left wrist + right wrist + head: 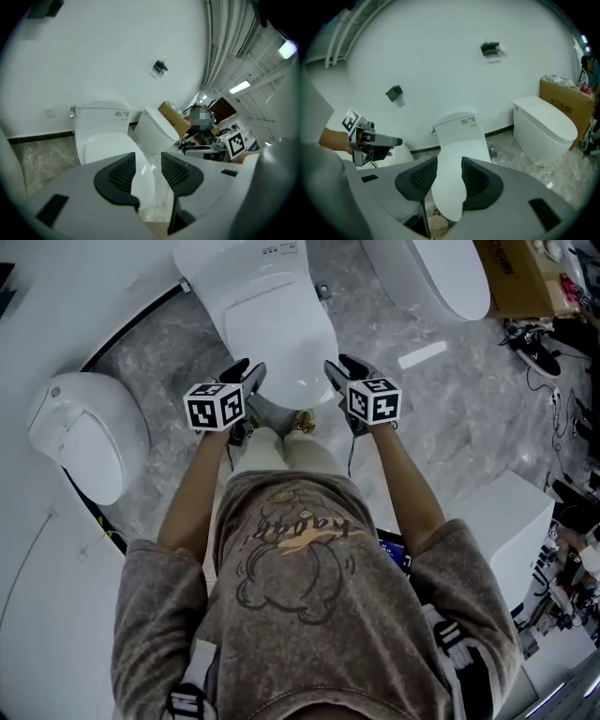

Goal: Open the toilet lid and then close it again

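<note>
My left claw (246, 372) and right claw (345, 367) are hanging half-open, empty, above the closed middle toilet (274, 329); left toilet (82, 432), right toilet (433, 273) flanking.

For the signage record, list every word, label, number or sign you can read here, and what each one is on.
No text here reads clearly.
Toilet tank label: too small to read.
Print on the cardboard box: too blurred to read.
Cursive word on the shirt: not legible.
Marker cubes: black-and-white square patterns only, no words.
</note>
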The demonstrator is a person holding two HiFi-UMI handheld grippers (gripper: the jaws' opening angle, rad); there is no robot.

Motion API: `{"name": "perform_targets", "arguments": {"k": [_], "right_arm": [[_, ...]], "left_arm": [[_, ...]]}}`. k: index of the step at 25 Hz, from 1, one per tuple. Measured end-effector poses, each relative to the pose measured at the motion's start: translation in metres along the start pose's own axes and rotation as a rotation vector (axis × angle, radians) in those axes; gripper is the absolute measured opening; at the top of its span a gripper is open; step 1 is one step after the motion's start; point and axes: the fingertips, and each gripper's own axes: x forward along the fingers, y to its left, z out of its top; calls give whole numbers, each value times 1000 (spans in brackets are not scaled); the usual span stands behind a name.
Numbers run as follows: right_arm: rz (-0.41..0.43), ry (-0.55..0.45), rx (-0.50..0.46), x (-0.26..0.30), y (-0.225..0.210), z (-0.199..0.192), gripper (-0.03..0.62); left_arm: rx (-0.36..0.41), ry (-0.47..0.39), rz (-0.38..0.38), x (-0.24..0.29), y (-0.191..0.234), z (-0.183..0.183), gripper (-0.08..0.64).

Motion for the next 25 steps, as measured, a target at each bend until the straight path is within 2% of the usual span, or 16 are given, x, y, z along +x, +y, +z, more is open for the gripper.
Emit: {"name": "perform_targets", "arguments": {"k": [5, 10, 12, 15, 17, 22, 25], "right_arm": [[81, -165, -101, -60, 62, 89, 155], [111, -318, -195, -114, 121, 135, 104], [97, -370, -219, -126, 133, 138, 79], [75, -444, -229, -141, 139, 140, 50], [72, -489, -222, -148, 142, 142, 38], [55, -548, -252, -149, 142, 142, 31], [58, -554, -250, -146, 141, 138, 31]], "left_arm": [[70, -143, -111, -75, -60, 78, 163], [147, -297, -151, -139, -94, 112, 166], [195, -344, -131, -158, -96, 113, 151], [250, -412, -66, -177, -94, 115, 54], [275, -450, -34, -184, -92, 116, 19], [322, -514, 7, -183, -82, 112, 9], [329, -517, 29, -176, -77, 107, 9]]}}
